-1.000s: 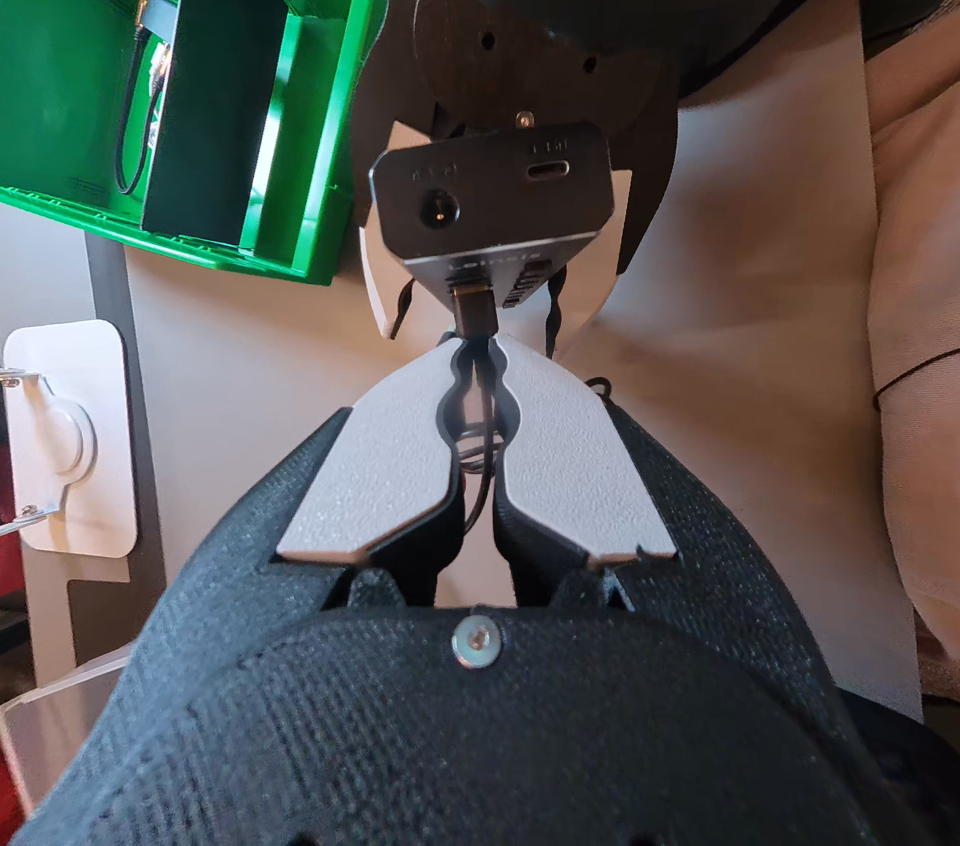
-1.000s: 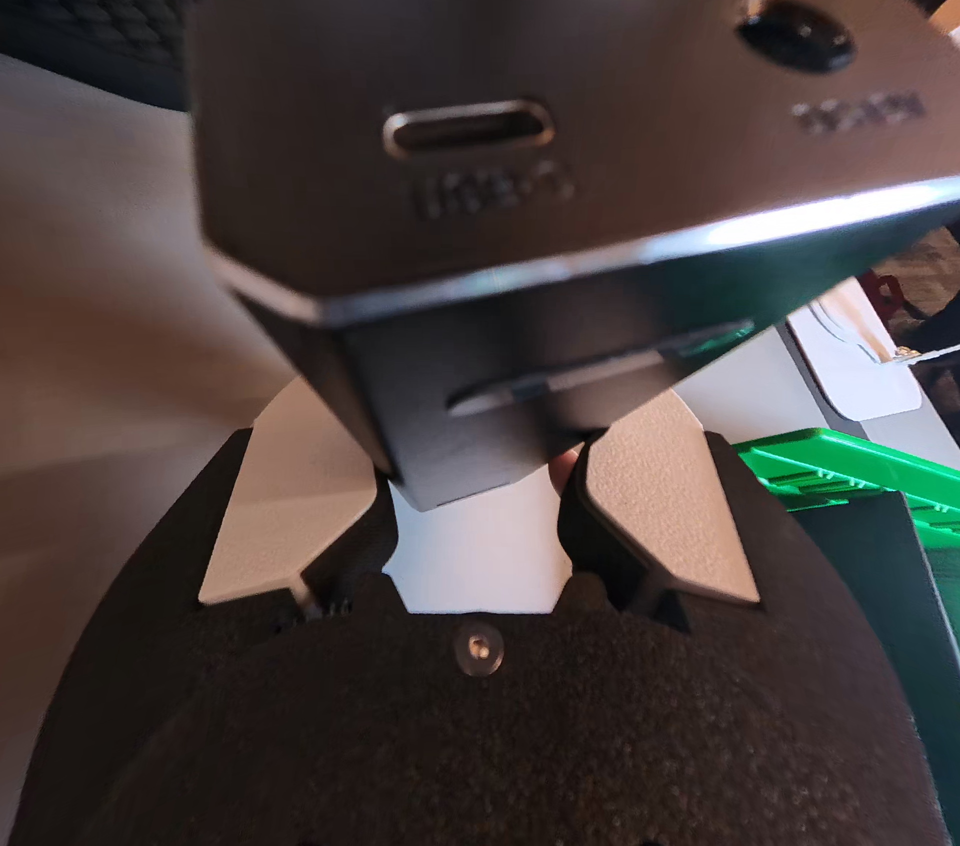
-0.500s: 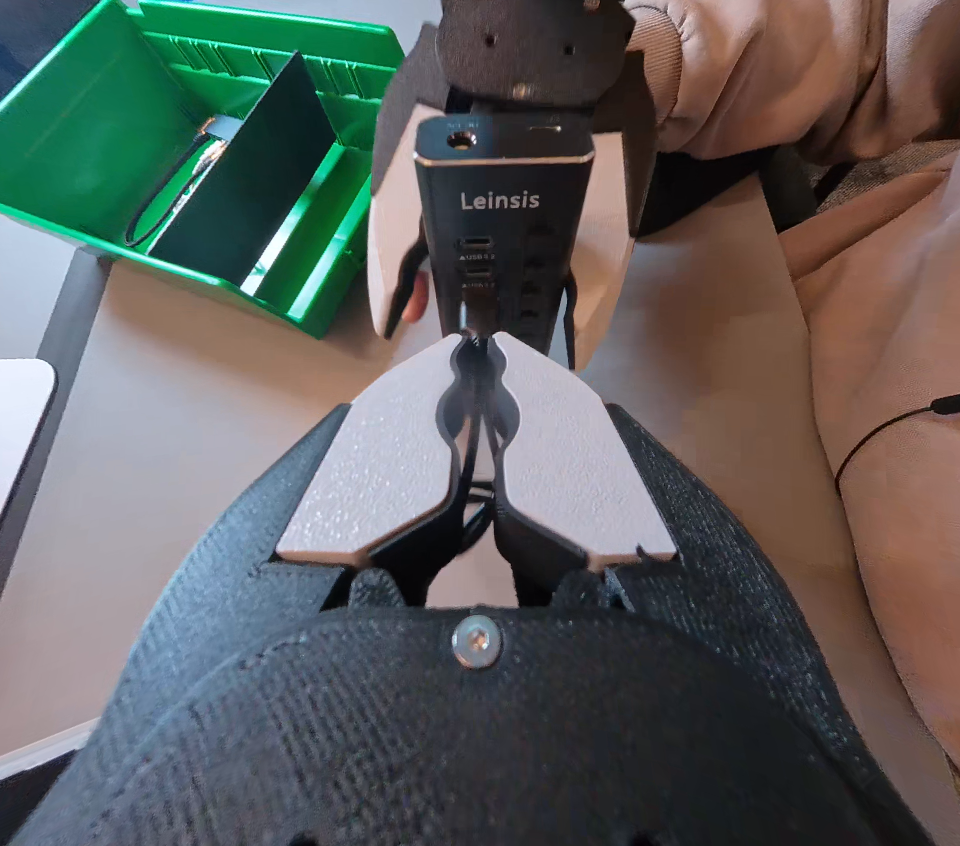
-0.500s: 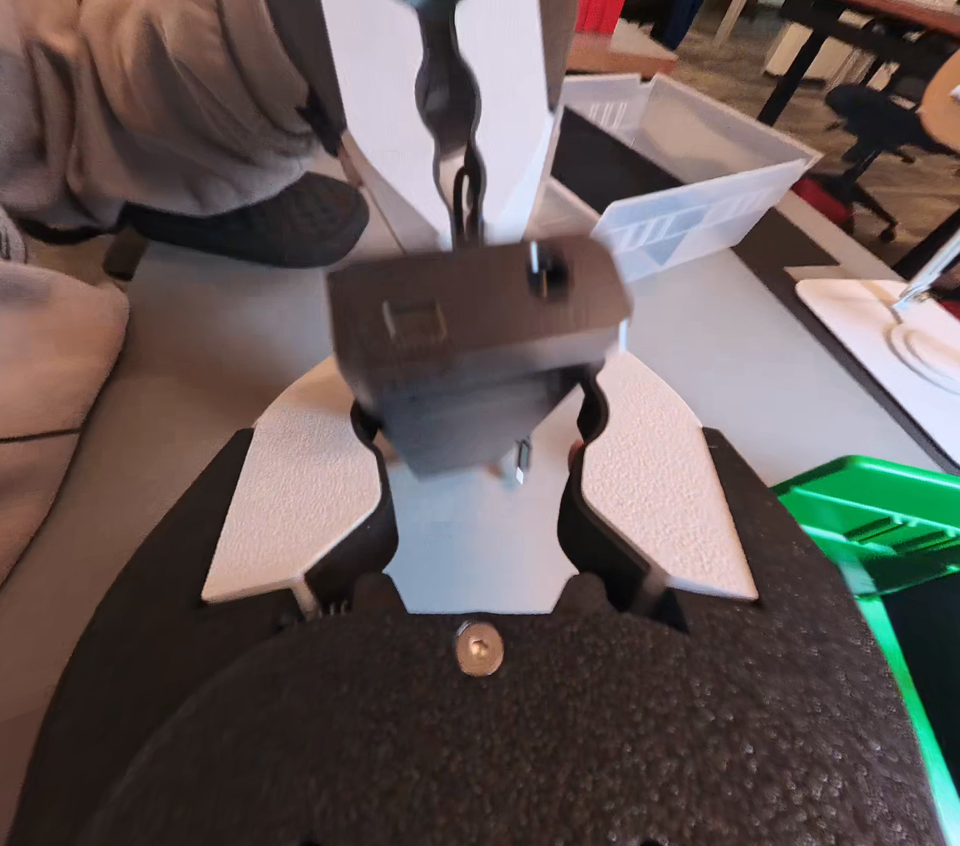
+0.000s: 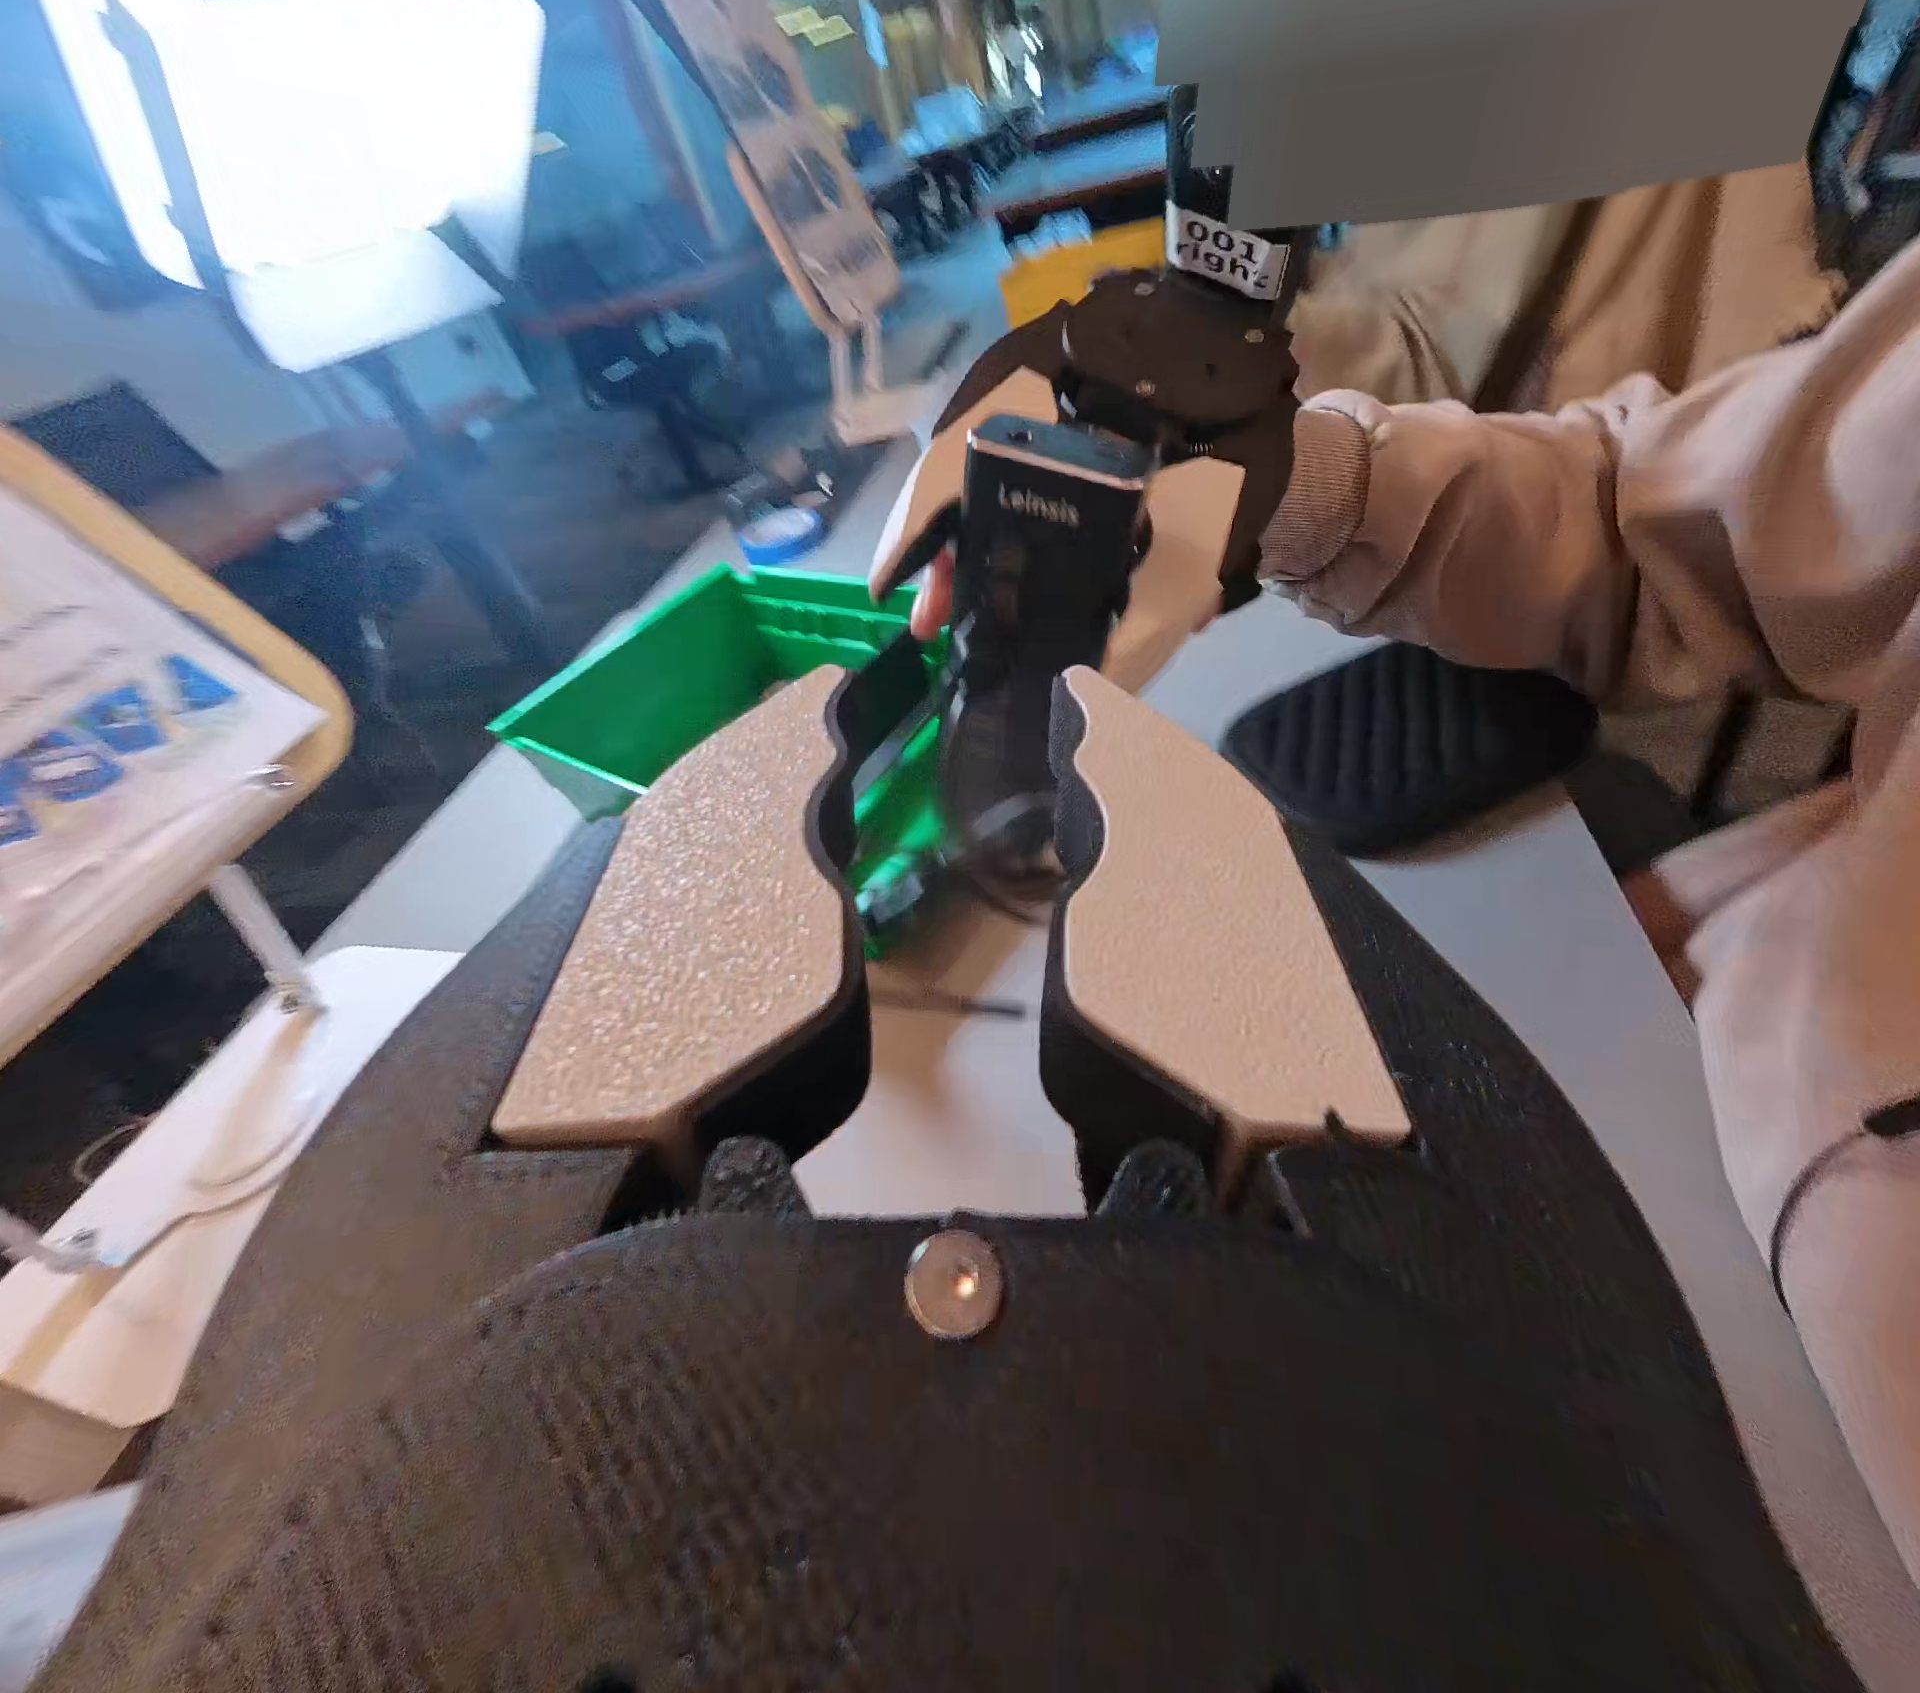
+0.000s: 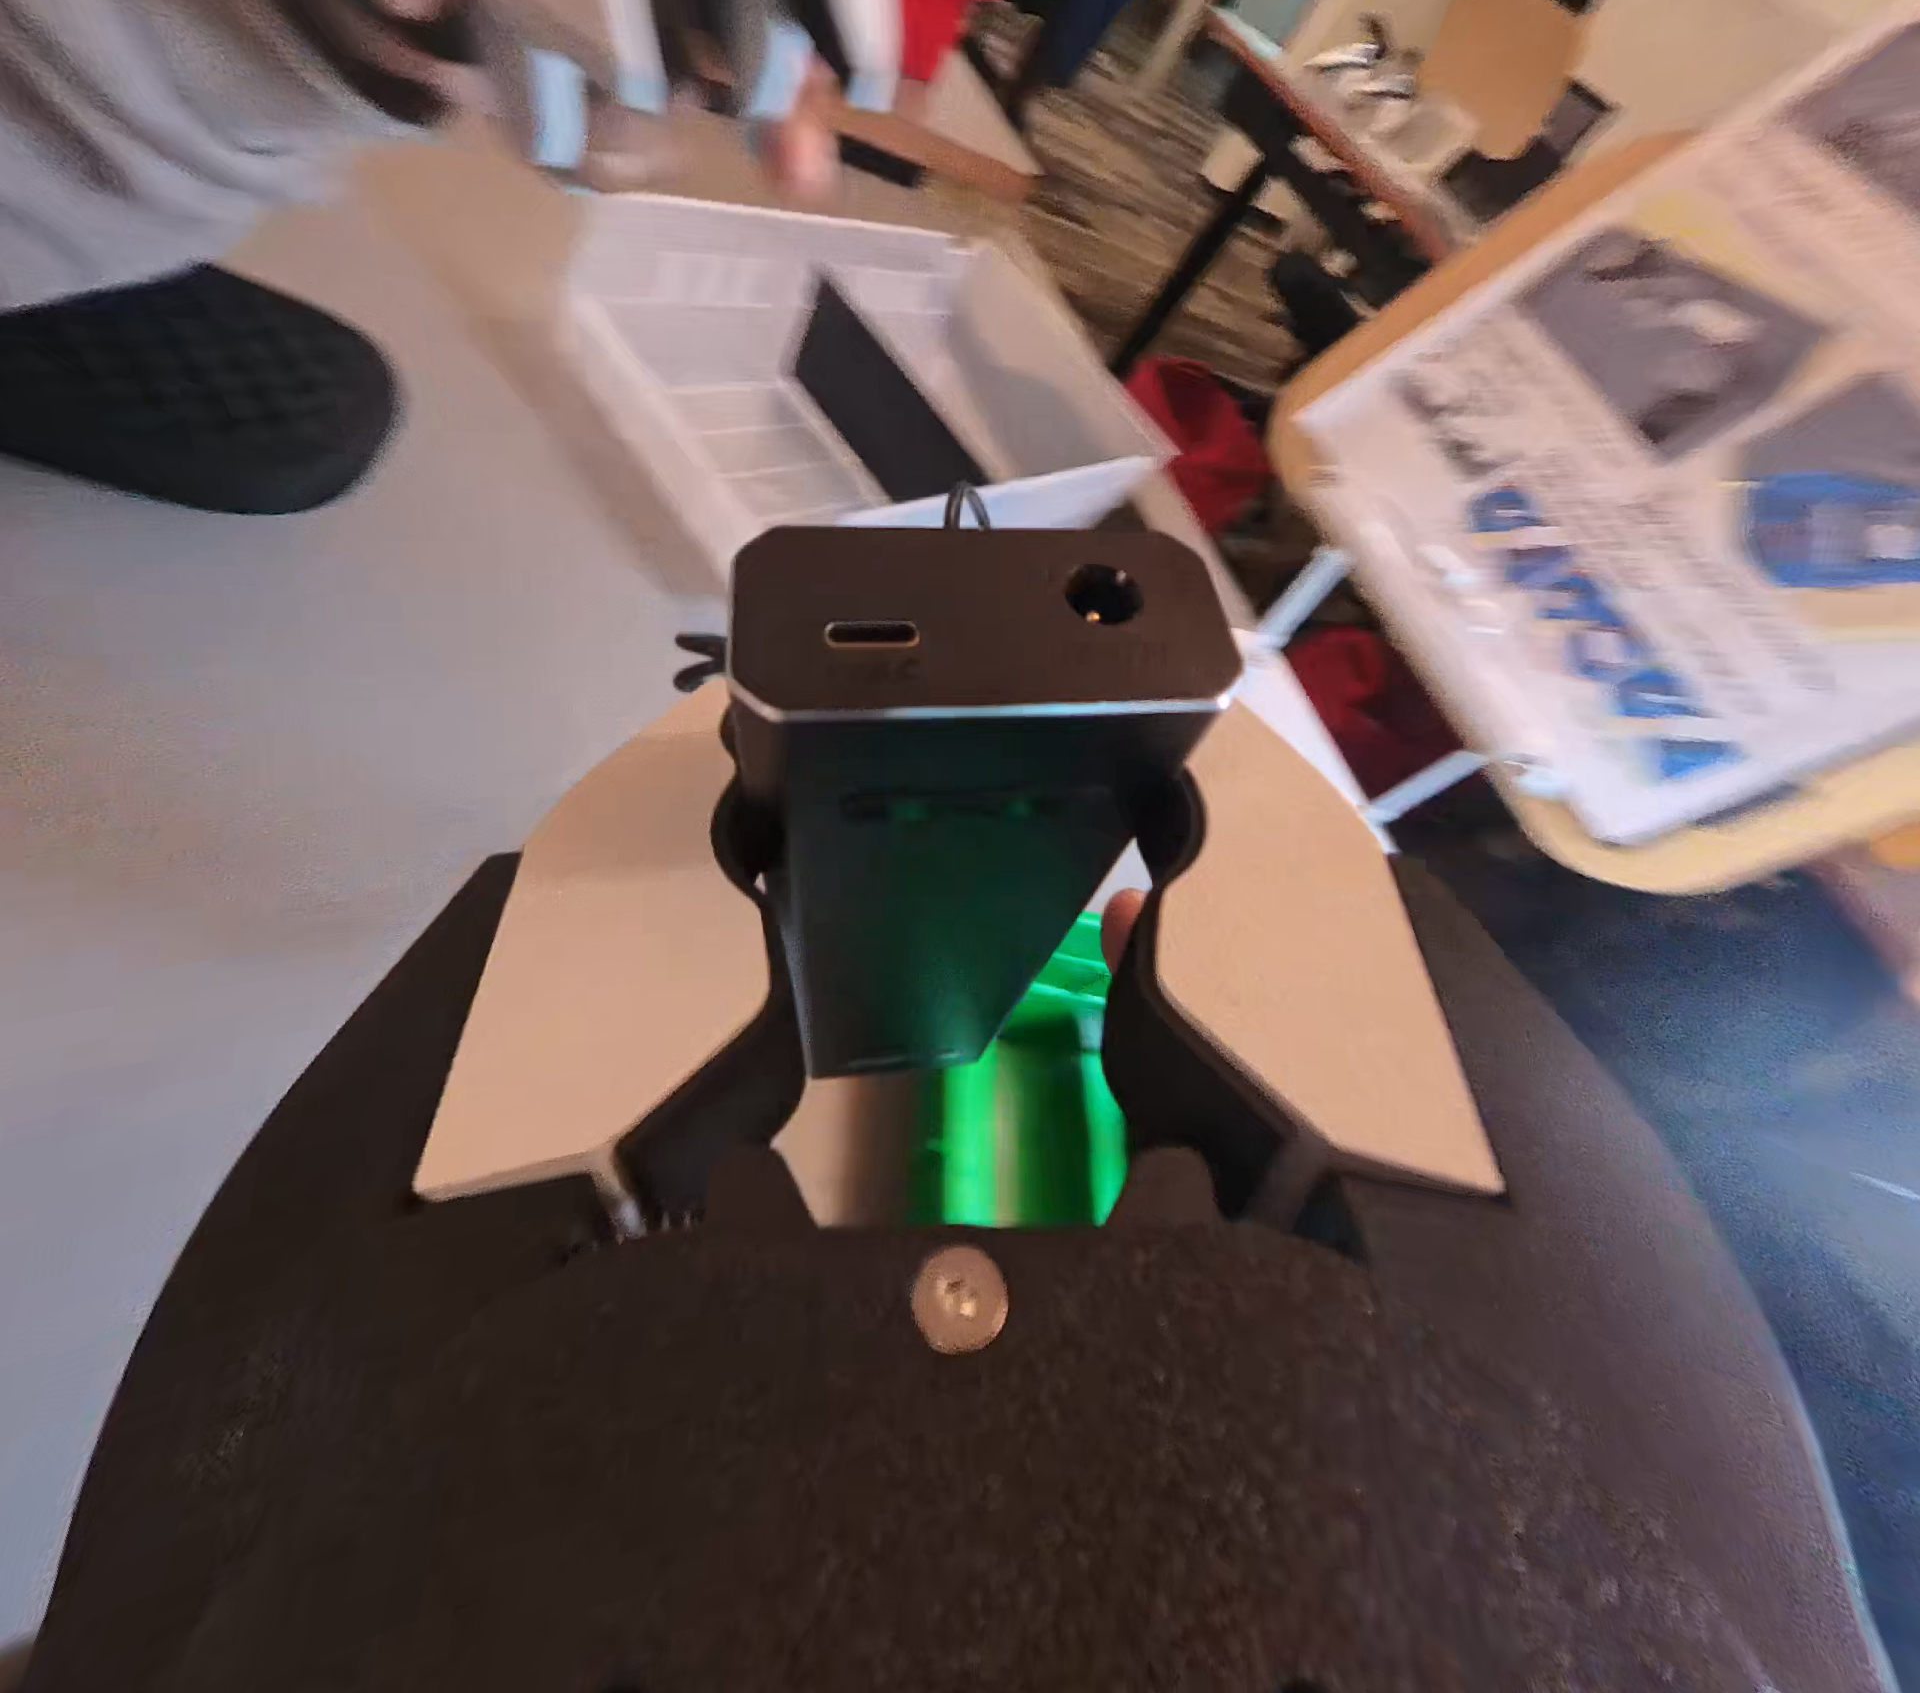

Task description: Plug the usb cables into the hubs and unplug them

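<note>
My right gripper (image 6: 956, 776) is shut on a dark grey USB hub (image 6: 966, 646) and holds it upright above the table. The left wrist view shows the same hub (image 5: 1049, 542) between the right gripper's fingers (image 5: 909, 521). A thin black cable (image 5: 992, 817) hangs from the hub's port side, blurred. A bit of its loop shows behind the hub in the right wrist view (image 6: 961, 500). My left gripper (image 5: 951, 693) is open and empty, just in front of the hub's lower end, not touching the cable.
A green bin (image 5: 665, 708) with a dark divider stands behind the hub. A white bin (image 6: 727, 355) stands on the far side of the table. A tilted board with a printed sheet (image 6: 1621, 438) stands at the table edge. A black mesh pad (image 5: 1403, 750) lies at the right. The grippers' ends are close to 10 centimetres from one another.
My left gripper has opened and let go of the cable plug, then drawn back from the hub. Both views have tilted up towards the room. The right gripper still holds the hub.
</note>
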